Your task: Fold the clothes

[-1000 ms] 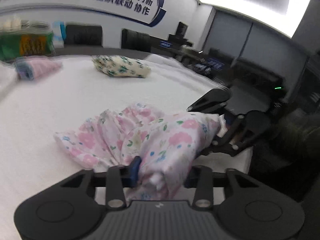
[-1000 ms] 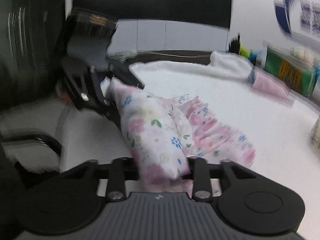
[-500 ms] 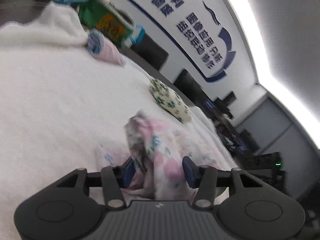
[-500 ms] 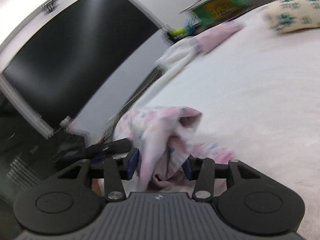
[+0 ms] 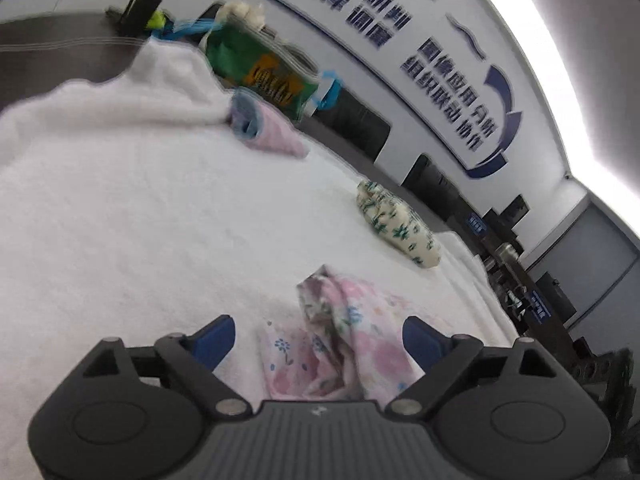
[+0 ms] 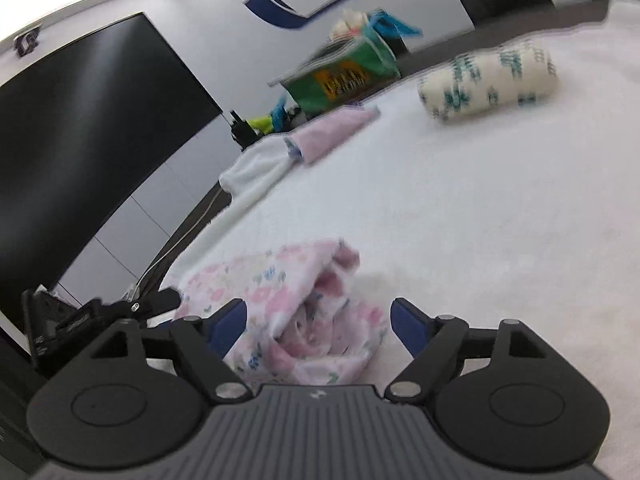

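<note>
We hold two sets of tongs low over the white-covered counter point(image 5: 120, 216), and the change in the last second is plain: both were clamped on the pink floral garment point(image 5: 344, 344) and carrying it bunched between them, and now both have let go. Starting at our left, the left tongs point(image 5: 318, 340) stand wide apart, their blue pads clear of the cloth on either side, with the garment lying in a rumpled heap just ahead of them on the counter, one corner peaked up. Half a second ago those pads were pinching that same fold. Moving right, the right tongs point(image 6: 318, 320) are likewise spread, and the pink floral garment point(image 6: 296, 312) sits between and slightly beyond them, loosely doubled over on itself near the counter's edge. We judge that a fold has just been laid down and released; the heap looks crumpled rather than flat, so whether it needs another fold or smoothing we cannot settle from here. Both tools are rolled to the side, so the counter tilts in each view, and they point across it from the near edge. Farther off lie a pink roll point(image 5: 268, 132), a cream bundle with green print point(image 5: 396, 228) and a green bag point(image 5: 260, 68).
</note>
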A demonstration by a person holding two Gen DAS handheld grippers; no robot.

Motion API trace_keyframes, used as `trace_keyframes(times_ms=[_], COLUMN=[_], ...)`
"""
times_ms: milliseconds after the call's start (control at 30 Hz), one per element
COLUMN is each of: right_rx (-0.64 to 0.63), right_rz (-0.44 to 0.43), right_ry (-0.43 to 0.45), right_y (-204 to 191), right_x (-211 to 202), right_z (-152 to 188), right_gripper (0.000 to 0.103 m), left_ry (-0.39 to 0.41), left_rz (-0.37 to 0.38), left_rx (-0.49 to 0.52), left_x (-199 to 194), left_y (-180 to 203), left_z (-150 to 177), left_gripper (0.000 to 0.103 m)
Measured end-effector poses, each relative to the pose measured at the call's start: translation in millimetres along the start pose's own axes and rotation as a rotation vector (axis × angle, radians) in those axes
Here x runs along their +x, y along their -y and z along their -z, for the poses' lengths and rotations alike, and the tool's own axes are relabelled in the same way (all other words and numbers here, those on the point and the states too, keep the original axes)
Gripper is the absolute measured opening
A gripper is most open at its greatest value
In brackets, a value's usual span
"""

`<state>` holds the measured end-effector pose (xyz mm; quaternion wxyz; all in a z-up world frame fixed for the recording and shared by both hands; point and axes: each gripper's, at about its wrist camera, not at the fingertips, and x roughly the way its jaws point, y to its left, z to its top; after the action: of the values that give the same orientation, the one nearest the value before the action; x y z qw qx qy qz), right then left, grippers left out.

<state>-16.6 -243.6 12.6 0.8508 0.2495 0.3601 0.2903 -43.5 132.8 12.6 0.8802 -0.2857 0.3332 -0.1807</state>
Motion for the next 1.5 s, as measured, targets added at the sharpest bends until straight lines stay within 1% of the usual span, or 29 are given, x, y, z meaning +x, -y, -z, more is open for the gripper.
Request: trace_keyframes(times_ms=[33, 100, 133, 200, 233, 267, 300, 333, 400, 433, 467, 500, 533, 567, 633, 700, 800, 833, 900, 933, 967, 1033, 1100, 1133, 1167, 1200, 1333, 1467, 1500], right_rx=[0.015, 0.045, 0.057, 0.073, 0.077, 0.08, 0.082, 0.083, 0.087, 0.088, 0.09, 0.08, 0.067, 0.064, 0.061, 0.074, 0.091, 0.089, 0.077, 0.068, 0.059, 0.044, 0.042, 0.041, 0.039, 0.037, 0.032, 0.04, 0.039], right_rz=[0.008, 0.007, -0.001, -0.016, -0.023, -0.03, -0.032, -0.034, -0.037, -0.039, -0.041, -0.028, -0.012, -0.011, -0.016, -0.016, -0.028, -0.036, -0.045, -0.045, -0.039, -0.026, -0.029, -0.029, -0.027, -0.026, -0.029, -0.026, -0.026], right_ry=[0.006, 0.013, 0.014, 0.016, 0.015, 0.014, 0.012, 0.011, 0.008, 0.006, 0.005, 0.003, 0.001, 0.005, 0.015, 0.011, -0.012, -0.017, -0.024, -0.026, -0.027, -0.023, -0.024, -0.024, -0.022, -0.021, -0.004, -0.003, -0.002], right_y=[1.0, 3.7, 4.9, 6.4, 6.6, 6.9, 7.0, 7.1, 7.4, 7.5, 7.6, 6.5, 5.2, 5.1, 5.4, 9.3, 13.4, 12.1, 7.4, 4.3, 1.5, -2.6, -3.6, -3.9, -4.1, -4.4, -5.3, -3.8, -3.7], right_x=[-1.3, -0.2, 2.0, 7.0, 10.2, 13.3, 13.7, 13.6, 13.4, 13.3, 13.2, 11.3, 9.0, 6.2, 0.5, 1.4, 11.7, 15.1, 21.1, 23.6, 25.2, 24.7, 21.9, 19.9, 17.8, 15.6, 9.5, 12.1, 12.7], right_z=[1.0, 2.6, 2.9, 2.8, 2.4, 2.0, 1.4, 0.7, -0.6, -1.3, -1.9, -2.2, -2.3, -2.3, -2.1, -2.9, -2.1, -1.1, 0.6, 1.1, 1.1, 0.8, 0.2, 0.1, 0.0, -0.1, -1.5, 0.4, 1.3], right_gripper=[0.079, 0.069, 0.068, 0.058, 0.055, 0.044, 0.032, 0.032, 0.033, 0.037, 0.048, 0.054, 0.056, 0.057, 0.059, 0.059, 0.057, 0.057, 0.053, 0.051, 0.048, 0.046, 0.046, 0.046, 0.048, 0.049, 0.05, 0.049, 0.045], left_ry=[-0.011, -0.037, -0.057, -0.09, -0.101, -0.101, -0.101, -0.099, -0.082, -0.071, -0.056, -0.042, -0.028, -0.012, 0.014, -0.017, -0.049, -0.057, -0.088, -0.108, -0.121, -0.109, -0.101, -0.095, -0.083, -0.075, -0.067, -0.058, -0.056], left_rz=[0.014, 0.07, 0.095, 0.133, 0.147, 0.153, 0.158, 0.163, 0.153, 0.143, 0.13, 0.118, 0.105, 0.092, 0.058, 0.013, 0.037, 0.047, 0.097, 0.129, 0.151, 0.15, 0.152, 0.147, 0.13, 0.118, 0.11, 0.108, 0.111], left_rx=[-0.01, -0.031, -0.048, -0.076, -0.089, -0.1, -0.11, -0.119, -0.115, -0.111, -0.105, -0.099, -0.092, -0.084, -0.061, -0.049, -0.051, -0.05, -0.079, -0.101, -0.119, -0.122, -0.128, -0.13, -0.131, -0.131, -0.117, -0.103, -0.1], left_x=[4.7, 14.2, 19.4, 27.7, 30.3, 30.1, 29.8, 29.3, 27.9, 25.1, 17.9, 10.8, 3.6, -3.3, -13.9, -13.7, -4.4, -1.2, 7.6, 12.5, 16.6, 17.5, 14.8, 13.2, 11.1, 9.9, 11.0, 13.5, 14.9], left_y=[0.0, -4.8, -7.2, -7.9, -8.2, -8.6, -9.1, -9.7, -12.3, -13.6, -14.4, -15.2, -15.9, -15.8, -12.4, -10.4, -5.2, -3.2, -2.7, -3.5, -3.9, -3.9, -7.7, -9.4, -10.7, -11.3, -9.2, -6.5, -5.9], left_z=[0.3, 0.1, 0.2, 1.7, 2.4, 2.8, 3.2, 3.4, 3.4, 4.1, 5.9, 7.8, 9.6, 10.5, 8.5, 7.7, 11.9, 13.6, 15.3, 15.7, 16.4, 17.1, 16.6, 16.7, 17.3, 17.6, 15.5, 13.9, 13.6], left_gripper=[0.088, 0.078, 0.067, 0.053, 0.04, 0.032, 0.029, 0.028, 0.033, 0.048, 0.061, 0.061, 0.067, 0.078, 0.088, 0.088, 0.086, 0.081, 0.065, 0.053, 0.046, 0.044, 0.045, 0.053, 0.065, 0.069, 0.074, 0.072, 0.071])
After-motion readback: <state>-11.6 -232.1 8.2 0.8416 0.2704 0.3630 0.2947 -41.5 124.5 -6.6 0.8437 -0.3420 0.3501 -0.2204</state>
